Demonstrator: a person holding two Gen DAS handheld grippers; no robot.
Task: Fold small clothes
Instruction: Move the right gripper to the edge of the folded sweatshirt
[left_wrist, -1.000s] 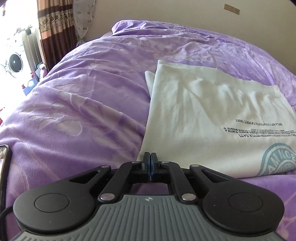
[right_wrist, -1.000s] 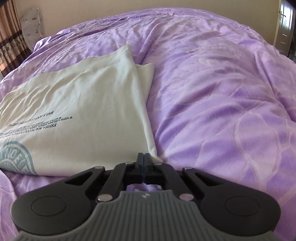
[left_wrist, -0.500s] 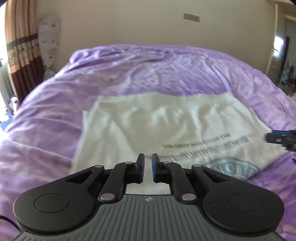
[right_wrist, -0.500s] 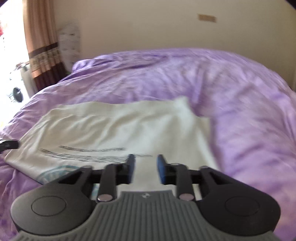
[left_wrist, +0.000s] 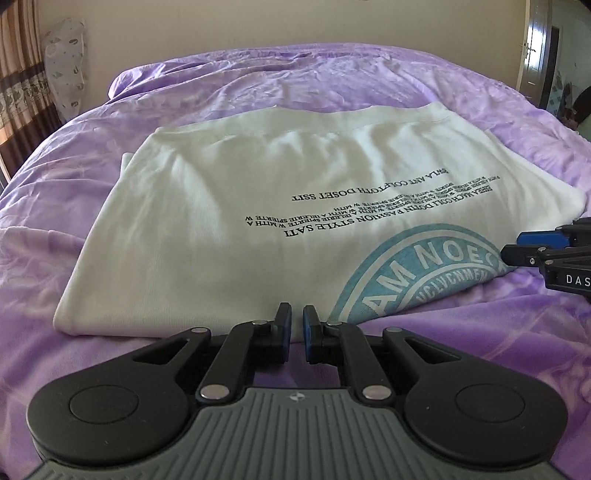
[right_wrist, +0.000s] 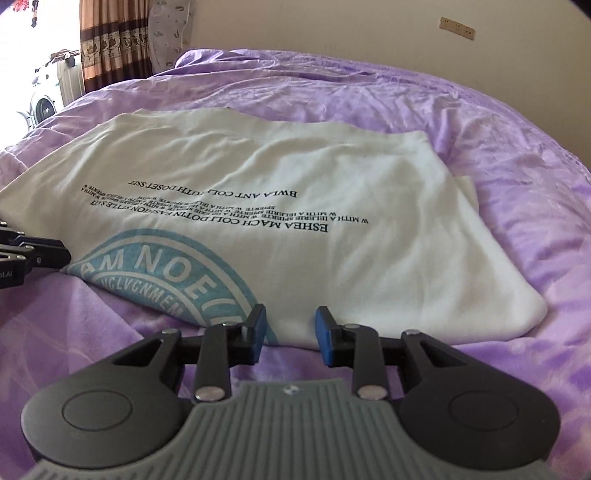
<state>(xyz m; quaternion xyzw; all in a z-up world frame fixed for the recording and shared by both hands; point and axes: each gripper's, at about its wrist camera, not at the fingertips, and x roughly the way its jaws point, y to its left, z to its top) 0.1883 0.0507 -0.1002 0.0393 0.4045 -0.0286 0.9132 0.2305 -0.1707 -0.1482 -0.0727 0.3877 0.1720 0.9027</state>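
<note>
Both grippers had swung from the shirt's side edges to its near hem, jaws just opened and empty: left gripper (left_wrist: 297, 317) narrowly parted, right gripper (right_wrist: 290, 317) wider. The folded white T-shirt (left_wrist: 280, 221) lay mid-frame on the purple bedspread (left_wrist: 92, 155).

Bed with rumpled purple floral duvet (left_wrist: 258, 92), folded white T-shirt (left_wrist: 229, 206) with teal round logo lying flat on it.
</note>
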